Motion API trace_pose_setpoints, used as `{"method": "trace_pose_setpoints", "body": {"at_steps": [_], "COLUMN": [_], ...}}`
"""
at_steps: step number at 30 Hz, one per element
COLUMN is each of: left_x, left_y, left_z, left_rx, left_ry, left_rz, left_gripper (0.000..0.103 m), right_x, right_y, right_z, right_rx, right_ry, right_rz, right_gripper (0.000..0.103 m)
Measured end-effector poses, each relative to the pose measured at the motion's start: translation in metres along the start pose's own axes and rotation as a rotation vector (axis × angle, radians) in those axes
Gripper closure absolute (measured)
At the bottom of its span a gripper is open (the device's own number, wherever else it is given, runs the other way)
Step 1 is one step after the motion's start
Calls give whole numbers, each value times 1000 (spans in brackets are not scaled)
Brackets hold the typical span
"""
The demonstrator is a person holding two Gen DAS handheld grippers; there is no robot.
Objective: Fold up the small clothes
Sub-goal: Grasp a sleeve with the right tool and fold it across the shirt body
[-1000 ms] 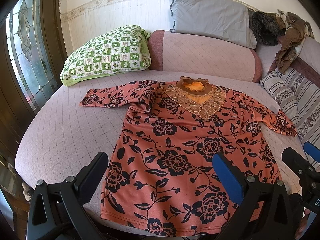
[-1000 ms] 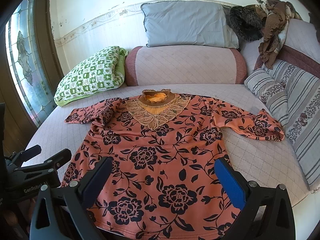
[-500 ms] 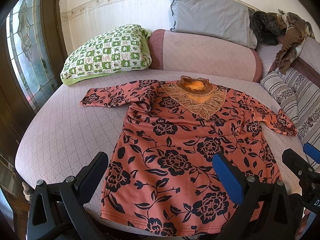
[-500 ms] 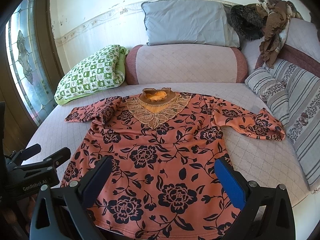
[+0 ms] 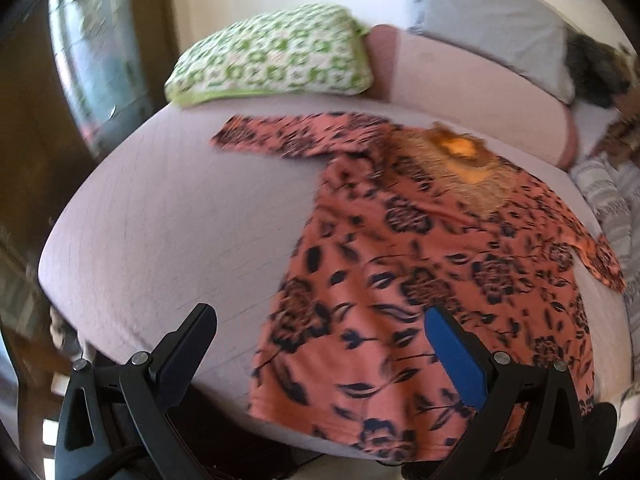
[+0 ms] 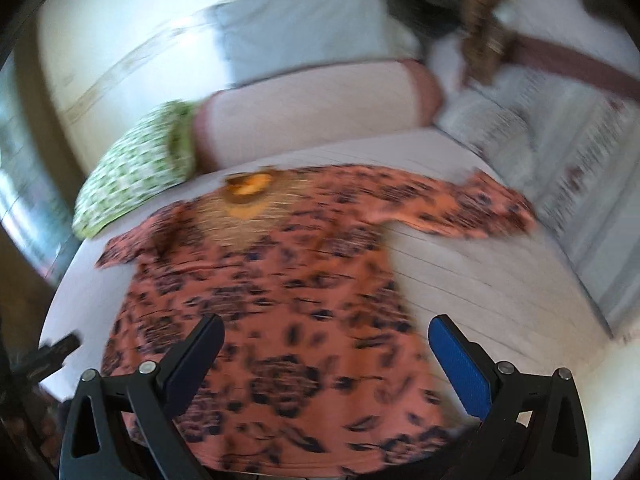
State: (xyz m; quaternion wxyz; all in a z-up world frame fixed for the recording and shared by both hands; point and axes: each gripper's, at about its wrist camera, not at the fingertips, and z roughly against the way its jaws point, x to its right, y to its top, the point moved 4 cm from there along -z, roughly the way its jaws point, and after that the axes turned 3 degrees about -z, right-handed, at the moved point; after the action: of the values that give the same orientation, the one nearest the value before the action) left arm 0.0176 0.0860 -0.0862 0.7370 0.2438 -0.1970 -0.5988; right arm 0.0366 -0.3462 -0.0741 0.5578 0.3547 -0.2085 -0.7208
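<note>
Nearby, green pillow (image 5: 268,56), seemingly clear of blouse (image 5: 420,264).

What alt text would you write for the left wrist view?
An orange floral top lies flat on a pink bed, sleeves spread. The open left gripper frames its hem, holding nothing. A green pillow sits behind; the image is blurred.

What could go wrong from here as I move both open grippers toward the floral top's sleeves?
1. The floral top hangs its hem over the bed's front edge; a tug on a sleeve might slide it off.
2. Both views are motion-blurred, so the left gripper or right gripper may pinch the bed cover along with the cloth.
3. The right sleeve's cuff lies beside the striped pillow, which may crowd the grasp.
</note>
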Motion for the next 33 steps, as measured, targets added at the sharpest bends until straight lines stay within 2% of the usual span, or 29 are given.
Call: {"method": "trace_pose_setpoints", "body": {"at_steps": [2,4,8,11,14,16,18,22,28,33], "left_x": [-6,-5,6,21,35,42,50,57,57,57], "left_y": [-3,-5,-6,-6,-6,-6,-7,-6,-2,-4], "left_z": [-4,-8,-15,-22,-32,-40,-46,-55,-71,-84], "left_rx": [-5,-11,-23,-34,-55,-70,-80,-88,-112,-138], "left_ry": [17,21,24,22,27,33,38,50,77,82], "left_rz": [3,-8,-50,-98,-140,-159,-175,-200,-207,-211], "left_gripper": [0,0,0,0,0,0,0,0,0,0], "right_x": [33,75,148,185,203,206,204,200,200,210], "right_y": [3,4,3,6,25,44,62,89,117,125], "right_z": [-6,-17,-39,-48,-53,-60,-72,-109,-180,-227], "right_rx": [-14,-41,-74,-71,-36,-9,2,-12,-96,-215], "right_ry": [1,28,147,127,25,-61,-143,-276,-411,-429], "right_rz": [-90,-242,-556,-645,-550,-414,-269,-25,284,381], "right_gripper": [0,0,0,0,0,1,7,44,45,46]}}
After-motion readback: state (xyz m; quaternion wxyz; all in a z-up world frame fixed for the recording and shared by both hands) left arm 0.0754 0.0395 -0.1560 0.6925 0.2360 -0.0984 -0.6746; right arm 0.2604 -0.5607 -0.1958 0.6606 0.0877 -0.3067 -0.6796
